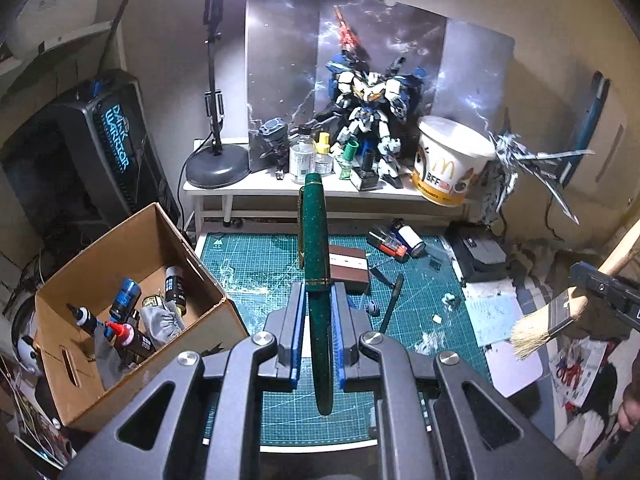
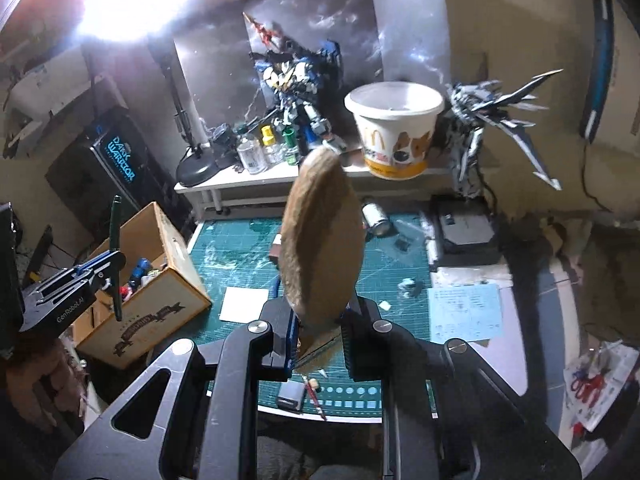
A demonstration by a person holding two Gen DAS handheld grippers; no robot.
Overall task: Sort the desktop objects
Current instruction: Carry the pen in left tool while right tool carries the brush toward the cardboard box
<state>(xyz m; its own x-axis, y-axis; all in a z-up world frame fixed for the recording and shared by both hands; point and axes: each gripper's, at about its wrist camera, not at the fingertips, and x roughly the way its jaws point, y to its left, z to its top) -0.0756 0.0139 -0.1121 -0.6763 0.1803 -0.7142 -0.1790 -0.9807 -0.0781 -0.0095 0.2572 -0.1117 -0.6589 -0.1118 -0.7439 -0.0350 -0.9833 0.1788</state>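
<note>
Left tongs (image 1: pixel 316 300) clamp one green pen (image 1: pixel 316 240) mid-barrel, at frame centre above the mat (image 1: pixel 248 264); it looks stiff, light and slick, so a mid-barrel hold suits. Right tongs (image 2: pixel 320 320) grip one brush (image 2: pixel 320 236) by its handle, soft bristles free. One box (image 1: pixel 132 248), lower left, holds several bottles.

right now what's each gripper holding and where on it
Left gripper: green pen, held about mid-barrel. Right gripper: brush, held by its wooden handle.
</note>
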